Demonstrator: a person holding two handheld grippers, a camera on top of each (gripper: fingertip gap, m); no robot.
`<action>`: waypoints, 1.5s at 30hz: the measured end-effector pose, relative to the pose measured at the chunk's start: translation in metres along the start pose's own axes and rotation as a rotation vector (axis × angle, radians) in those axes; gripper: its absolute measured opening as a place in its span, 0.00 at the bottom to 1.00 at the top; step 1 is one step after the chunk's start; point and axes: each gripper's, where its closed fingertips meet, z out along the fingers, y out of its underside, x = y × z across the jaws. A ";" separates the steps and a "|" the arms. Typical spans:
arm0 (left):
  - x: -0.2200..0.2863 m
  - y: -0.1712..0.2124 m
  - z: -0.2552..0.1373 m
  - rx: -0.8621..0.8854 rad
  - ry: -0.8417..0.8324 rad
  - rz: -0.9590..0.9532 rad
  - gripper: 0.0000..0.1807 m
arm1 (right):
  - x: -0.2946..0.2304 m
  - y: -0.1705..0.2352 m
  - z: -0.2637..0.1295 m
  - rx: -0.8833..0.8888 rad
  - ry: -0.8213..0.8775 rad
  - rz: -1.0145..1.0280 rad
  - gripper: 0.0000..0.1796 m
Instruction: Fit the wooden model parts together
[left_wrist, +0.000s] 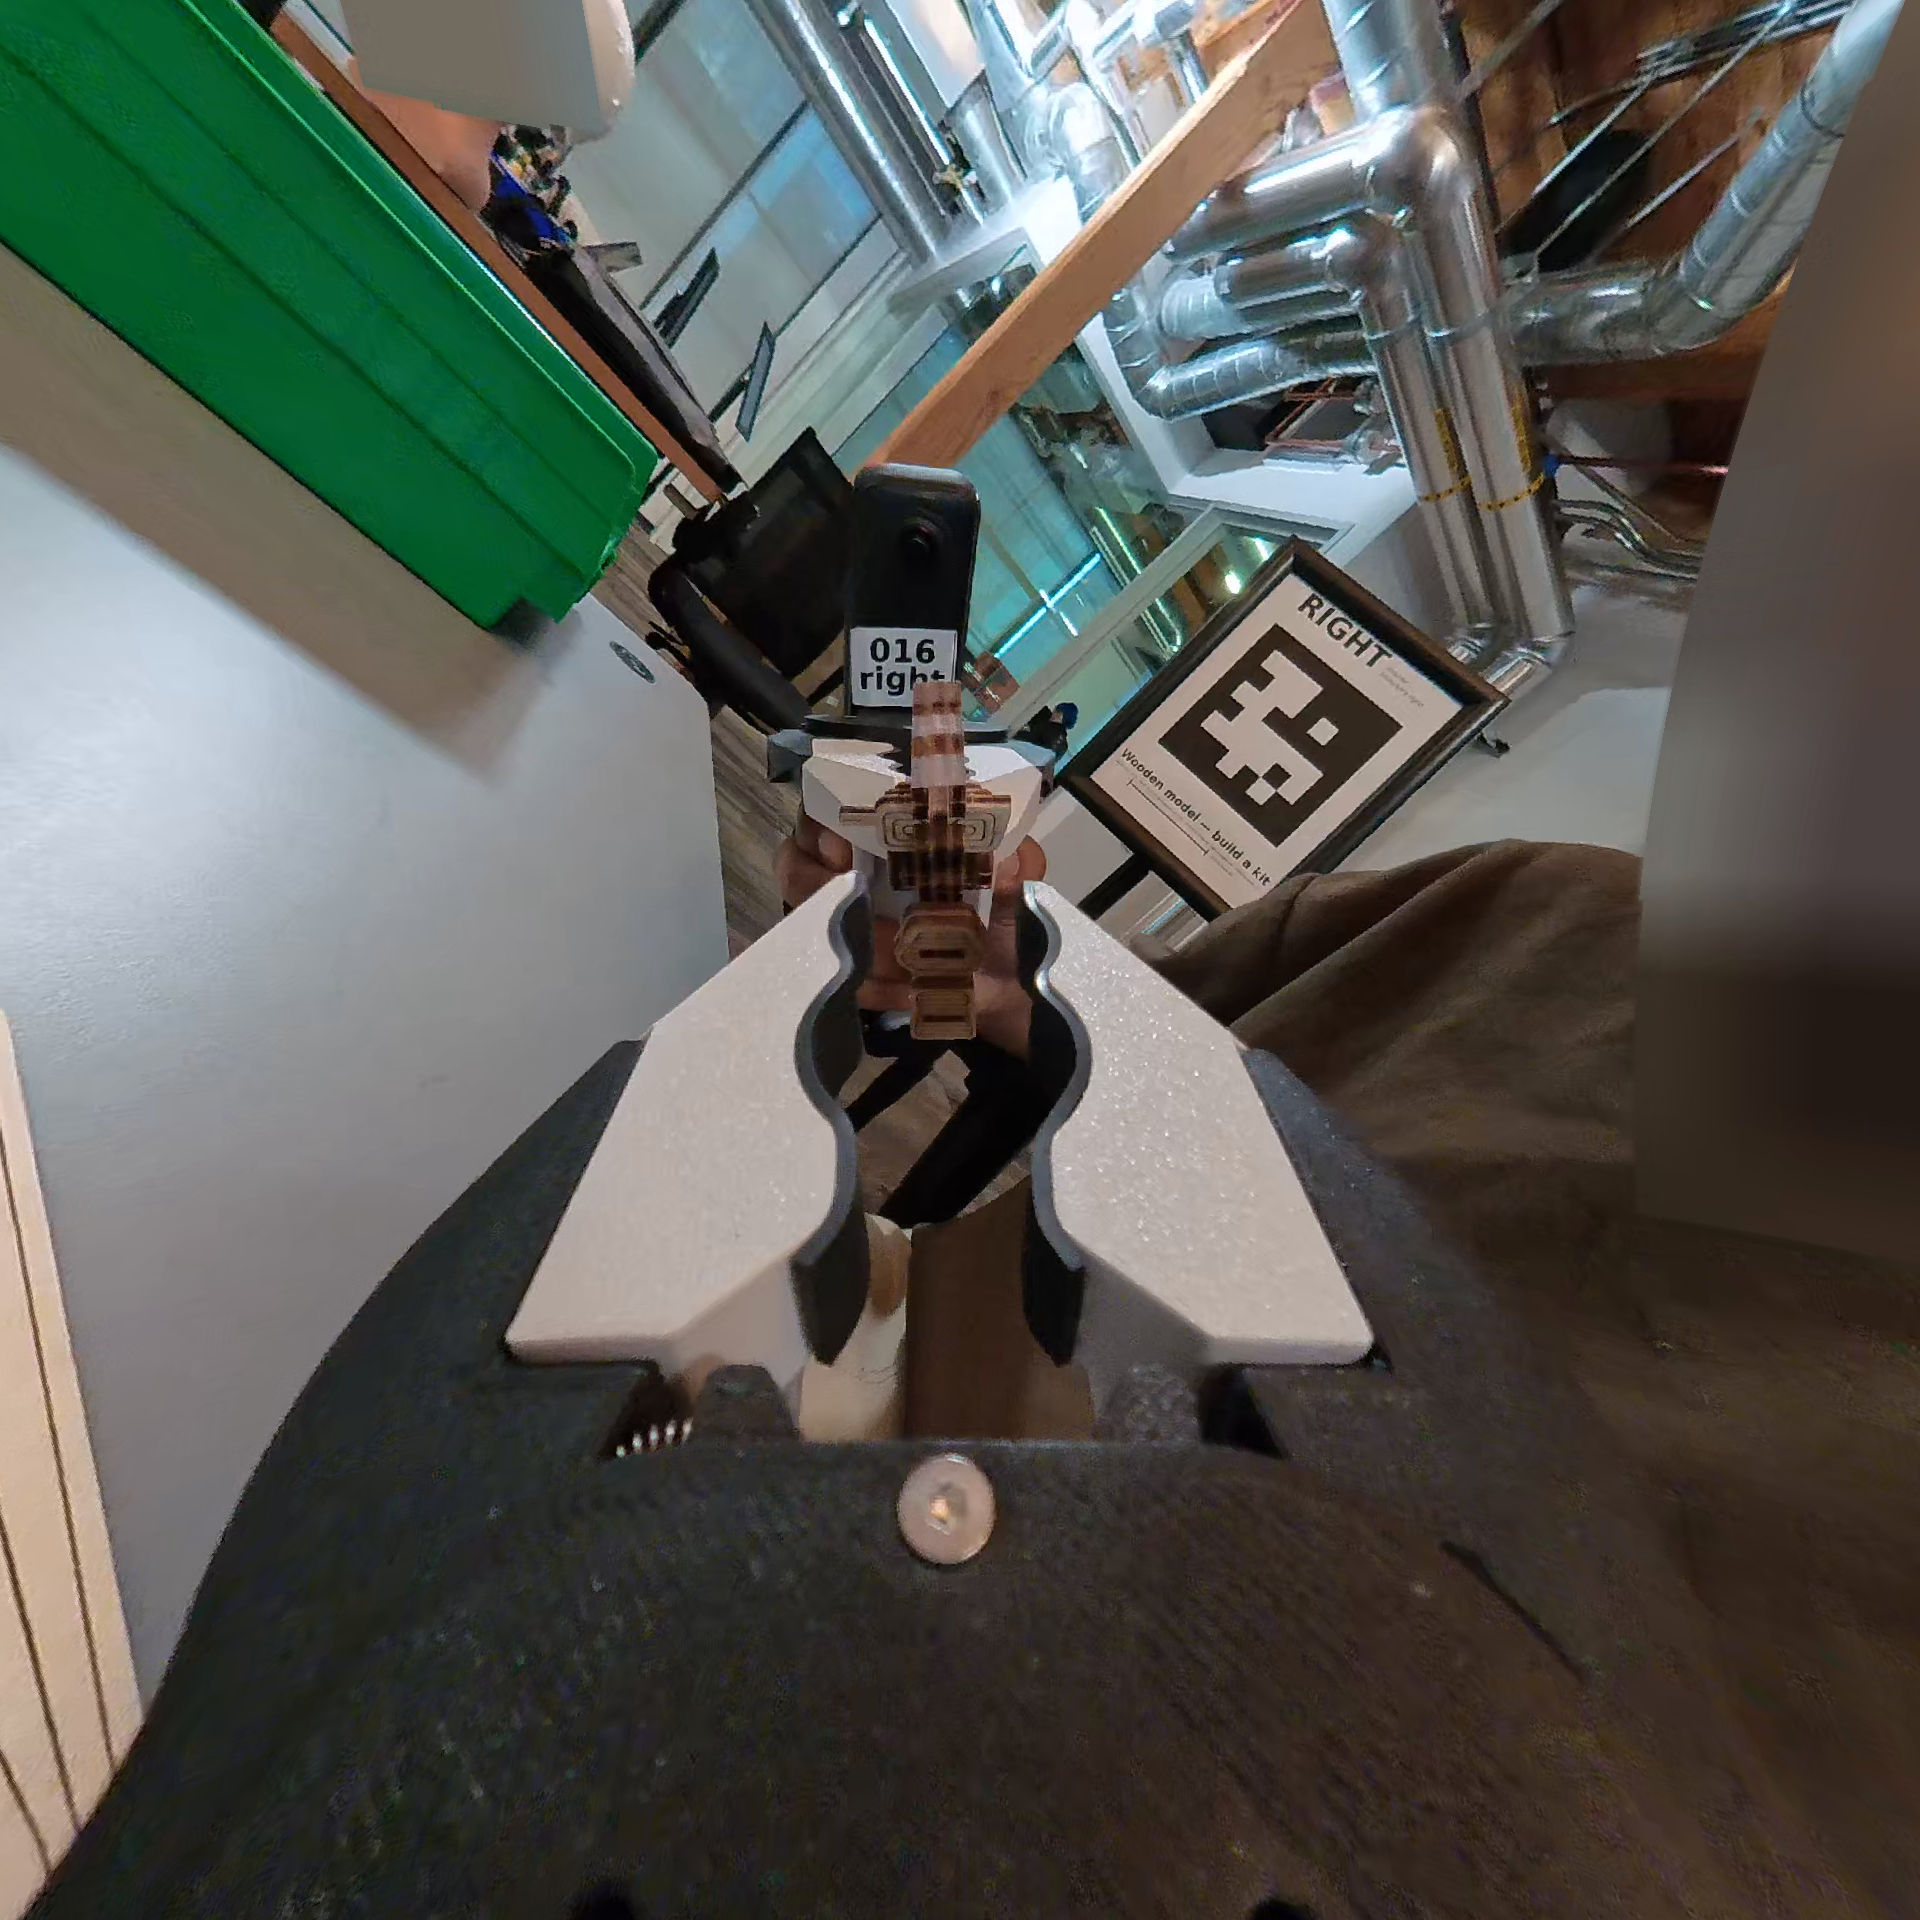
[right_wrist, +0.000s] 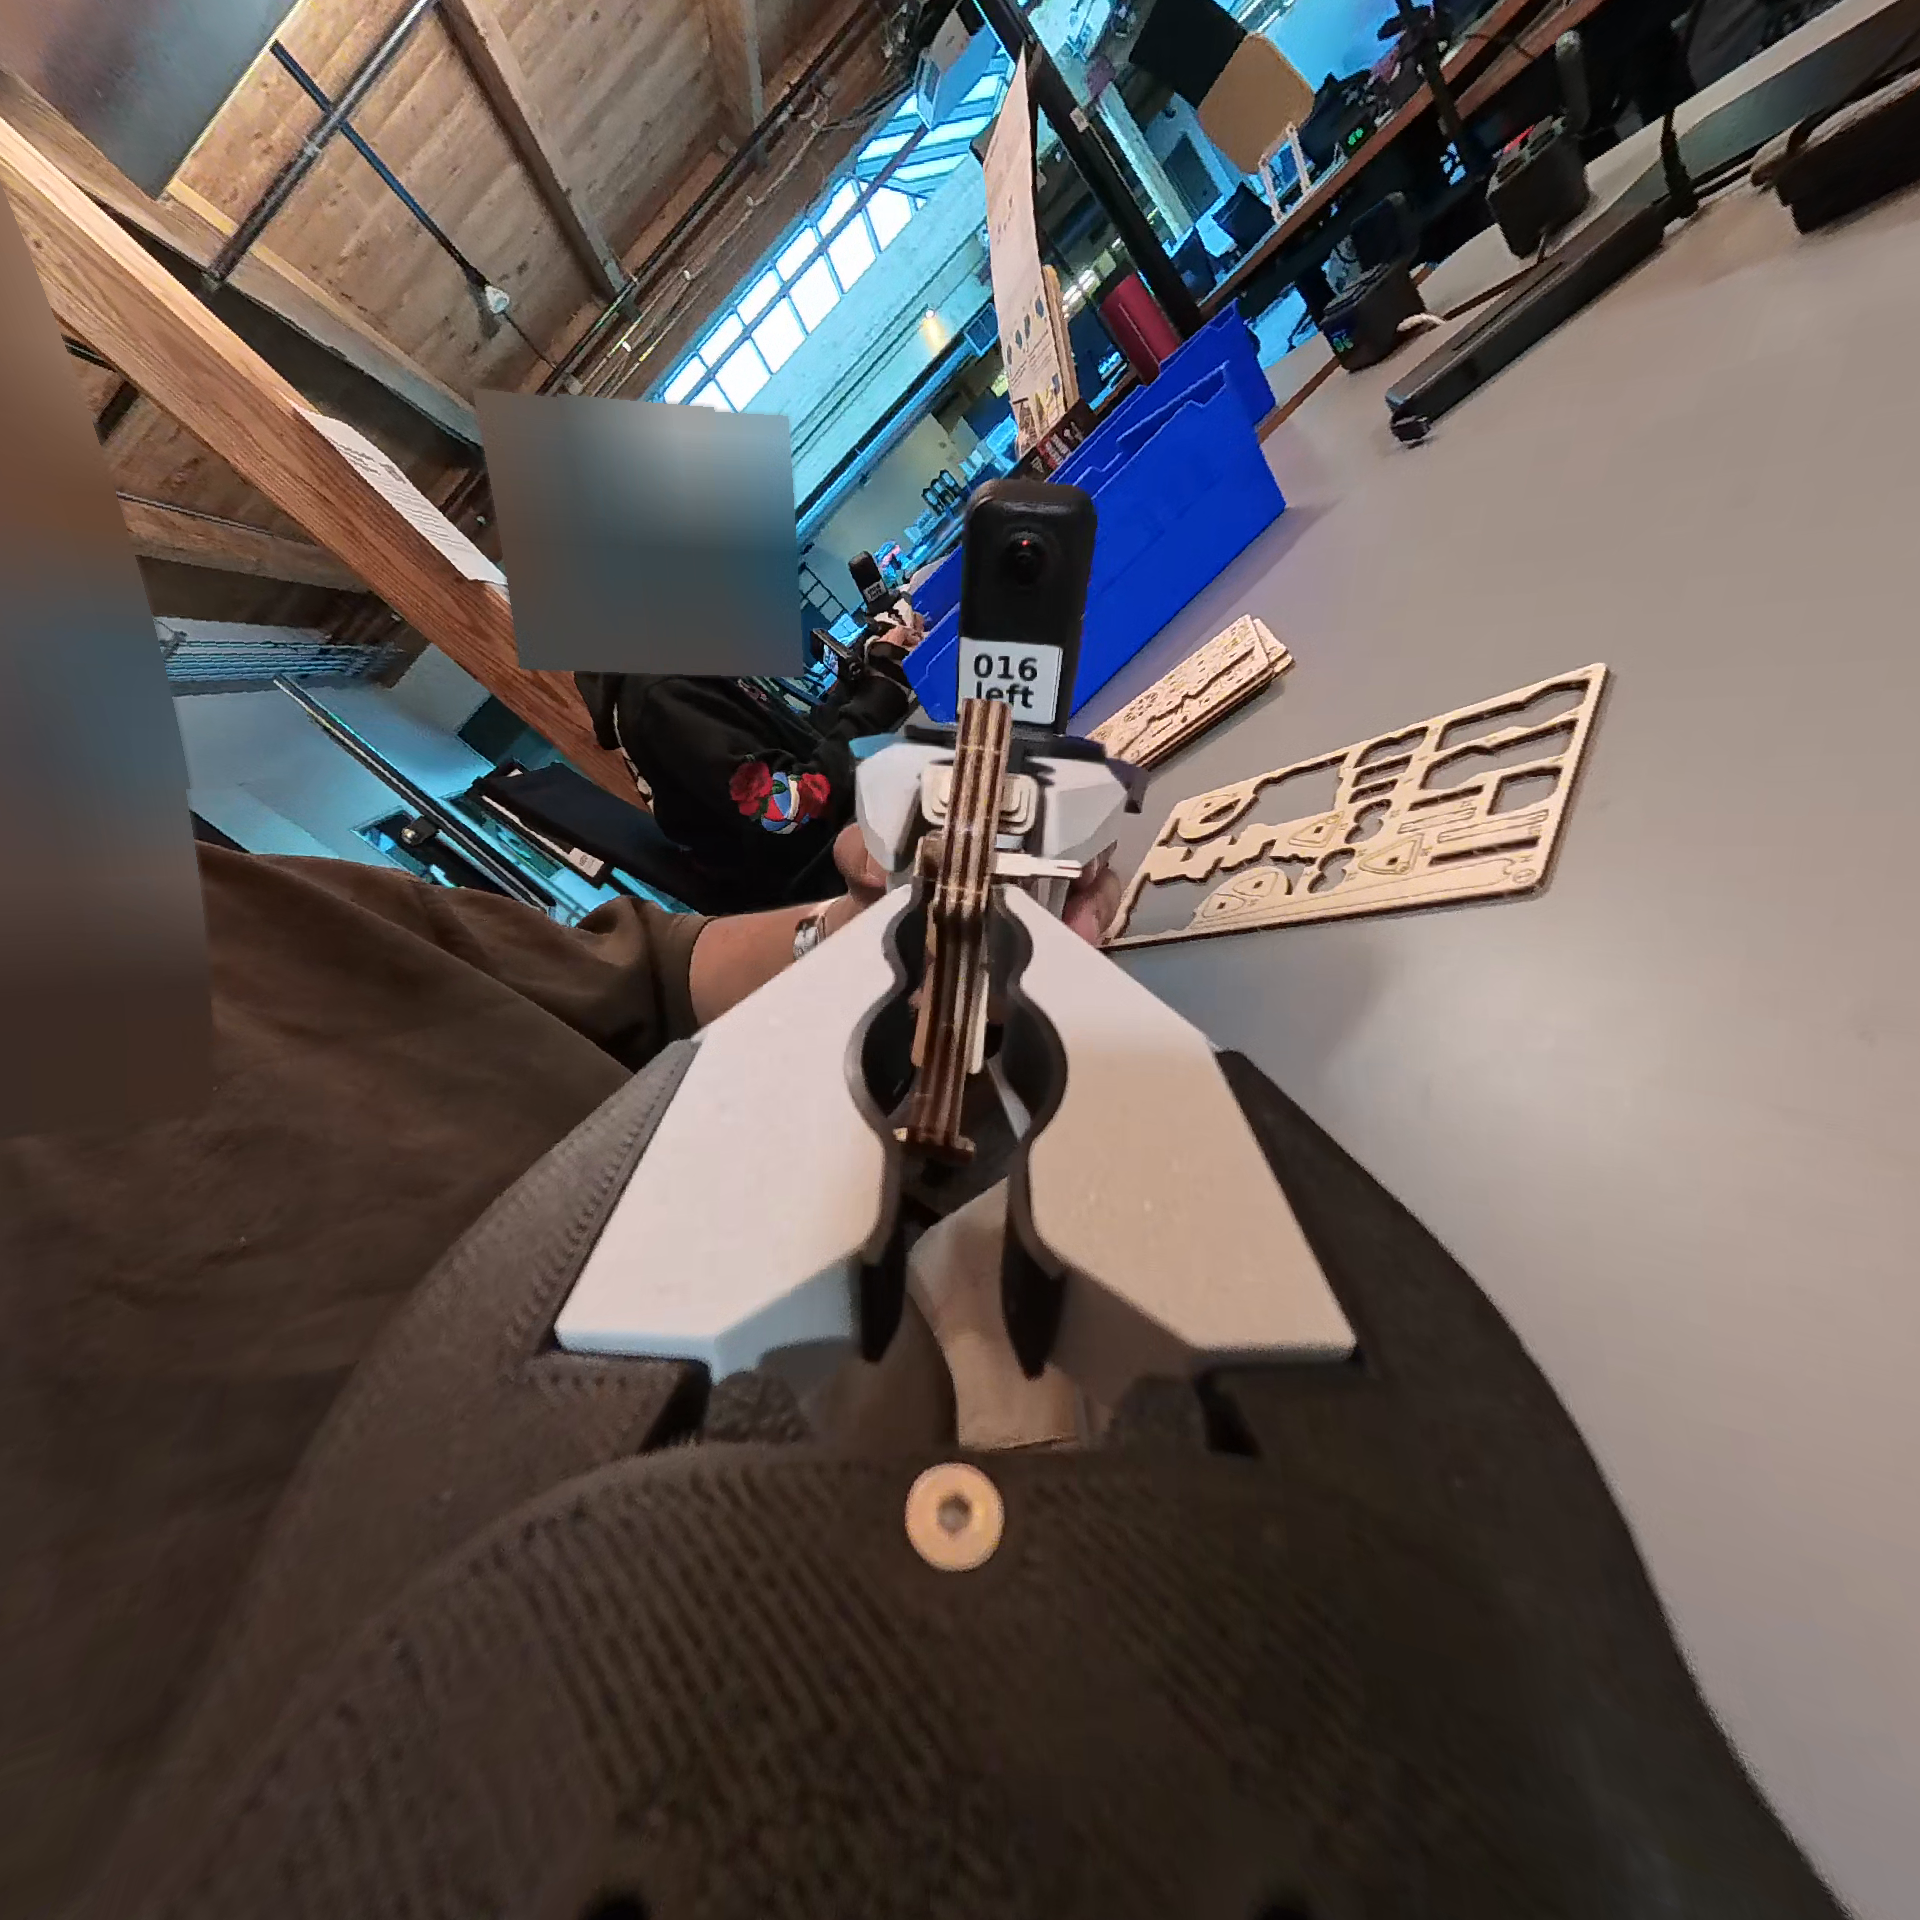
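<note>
The wooden model (left_wrist: 935, 842) is a stack of thin plywood layers with a cross plate, held in the air between two grippers that face each other. My right gripper (right_wrist: 961, 914) is shut on the layered edge of the model (right_wrist: 951, 987). It also shows farther off in the left wrist view (left_wrist: 920, 779). My left gripper (left_wrist: 943, 894) is open. Its white fingers (left_wrist: 727, 1091) flank the model's narrow lower end without touching it. In the right wrist view the left gripper (right_wrist: 987, 821) sits just behind the model.
A cut-out plywood sheet (right_wrist: 1455, 810) and a stack of sheets (right_wrist: 1205, 696) lie on the grey table (right_wrist: 1558, 1143). Blue bins (right_wrist: 1164, 499) stand behind them. A green bin (left_wrist: 312, 312) and a framed marker sign (left_wrist: 1278, 748) stand on the other side. A seated person (right_wrist: 727, 790) is beyond. My left and right fingertips are right by each other.
</note>
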 end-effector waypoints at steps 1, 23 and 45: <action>0.000 0.000 -0.001 0.001 -0.002 0.003 0.10 | 0.000 0.000 0.001 0.000 -0.005 0.005 0.05; 0.002 -0.002 -0.034 0.119 -0.060 -0.021 0.03 | 0.002 0.007 0.033 -0.082 -0.103 0.060 0.05; -0.002 -0.007 -0.040 0.164 -0.101 -0.050 0.05 | 0.004 0.007 0.038 -0.090 -0.090 0.045 0.05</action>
